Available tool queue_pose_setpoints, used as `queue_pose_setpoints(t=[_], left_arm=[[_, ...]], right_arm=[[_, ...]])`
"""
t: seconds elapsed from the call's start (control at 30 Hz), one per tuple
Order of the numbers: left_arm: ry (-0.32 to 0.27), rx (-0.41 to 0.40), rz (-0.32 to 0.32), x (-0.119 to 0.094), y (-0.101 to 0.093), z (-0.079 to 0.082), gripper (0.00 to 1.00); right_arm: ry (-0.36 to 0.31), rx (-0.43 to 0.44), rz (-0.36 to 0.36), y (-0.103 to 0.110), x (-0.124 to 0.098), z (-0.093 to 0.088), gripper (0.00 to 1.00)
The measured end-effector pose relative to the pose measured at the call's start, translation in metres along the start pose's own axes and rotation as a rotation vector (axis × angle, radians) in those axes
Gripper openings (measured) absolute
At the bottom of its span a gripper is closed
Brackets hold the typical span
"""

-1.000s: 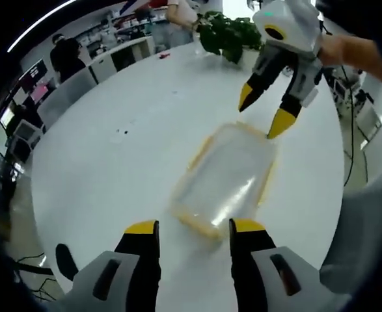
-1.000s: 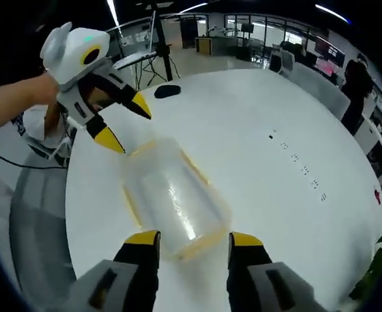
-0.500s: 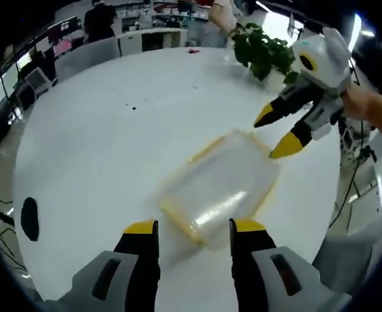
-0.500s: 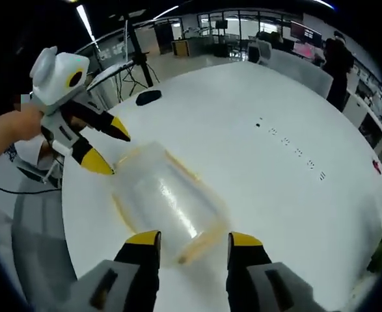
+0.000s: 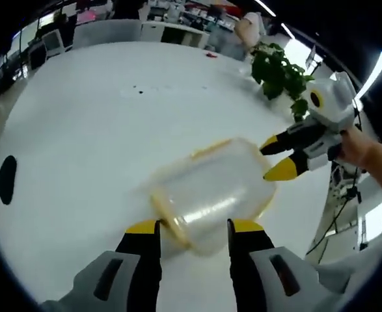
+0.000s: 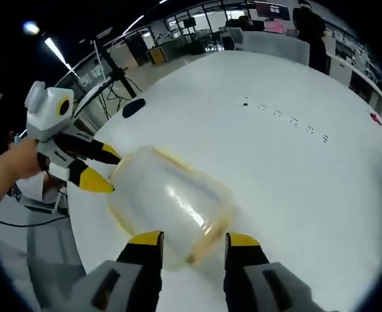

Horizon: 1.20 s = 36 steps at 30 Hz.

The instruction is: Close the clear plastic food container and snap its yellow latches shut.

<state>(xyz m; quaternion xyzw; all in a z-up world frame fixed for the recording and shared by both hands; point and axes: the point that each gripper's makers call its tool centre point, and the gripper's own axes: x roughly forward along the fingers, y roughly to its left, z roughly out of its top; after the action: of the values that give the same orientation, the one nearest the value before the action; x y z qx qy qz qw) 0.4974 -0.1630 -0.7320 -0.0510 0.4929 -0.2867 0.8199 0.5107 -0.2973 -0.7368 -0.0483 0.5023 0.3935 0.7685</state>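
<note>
Now, view by view.

Left gripper view: your left gripper [image 5: 191, 229] has its jaws apart, straddling the near end of the clear container [image 5: 210, 195], which lies on the white table [image 5: 80, 130]. Your right gripper [image 5: 283, 157] comes in from the right, jaws apart, its lower tip at the container's far corner.

Right gripper view: your right gripper [image 6: 192, 242] stands with jaws apart around this end of the container [image 6: 168, 205]; your left gripper [image 6: 98, 169] reaches in at the far end, jaws apart. Neither is clamped on anything.

Latches: blurred yellow edging; you cannot tell open from snapped.

Risk: the container looks light and the table slick, so pushing one end alone would likely slide or spin it away from the jaw.

Differences: the left gripper view shows a potted plant [image 5: 278, 71]; the right gripper view shows a tripod [image 6: 116, 81] and your forearm [image 6: 2, 182].
</note>
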Motion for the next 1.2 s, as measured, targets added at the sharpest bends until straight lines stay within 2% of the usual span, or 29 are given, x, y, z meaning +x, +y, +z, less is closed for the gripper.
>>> queue_pose_setpoints(t=[0.33,0.6,0.63,0.67,0.7,0.73,0.8,0.87,0.9,1.07,1.2], left_arm=[[0.007,-0.016,0.004,0.003,0.003,-0.001,0.32],[0.015,-0.001,0.006,0.005,0.001,-0.001,0.29],[0.021,-0.045,0.034,0.004,0.004,-0.003,0.27],[0.018,-0.029,0.018,0.000,0.000,0.003,0.27],[0.014,0.000,0.002,0.001,-0.006,0.006,0.27],[0.011,-0.007,0.003,0.005,-0.008,0.004,0.27],[-0.004,-0.025,-0.019,0.006,-0.002,0.001,0.27],[-0.010,-0.023,-0.013,0.005,-0.001,0.000,0.28],[0.006,-0.016,0.014,0.004,0.003,-0.001,0.28],[0.014,-0.008,0.001,0.005,0.002,0.001,0.28],[0.017,-0.007,-0.002,0.005,0.004,0.002,0.28]], right_arm=[[-0.011,0.052,0.018,0.001,0.001,0.000,0.34],[-0.021,0.060,0.023,0.003,0.002,0.000,0.27],[0.031,0.189,0.033,0.011,0.000,-0.010,0.27],[-0.003,0.108,0.003,0.002,0.002,0.002,0.26],[0.025,0.118,0.016,0.005,0.000,0.000,0.25],[0.031,0.103,0.014,0.004,0.001,0.001,0.26],[0.022,0.112,0.017,0.003,0.001,0.001,0.26],[0.010,0.121,0.014,0.004,0.001,0.003,0.26],[0.009,0.125,0.008,0.005,0.001,0.001,0.26],[-0.012,0.148,0.005,0.006,0.002,0.001,0.27],[-0.003,0.166,-0.009,0.009,0.003,-0.001,0.27]])
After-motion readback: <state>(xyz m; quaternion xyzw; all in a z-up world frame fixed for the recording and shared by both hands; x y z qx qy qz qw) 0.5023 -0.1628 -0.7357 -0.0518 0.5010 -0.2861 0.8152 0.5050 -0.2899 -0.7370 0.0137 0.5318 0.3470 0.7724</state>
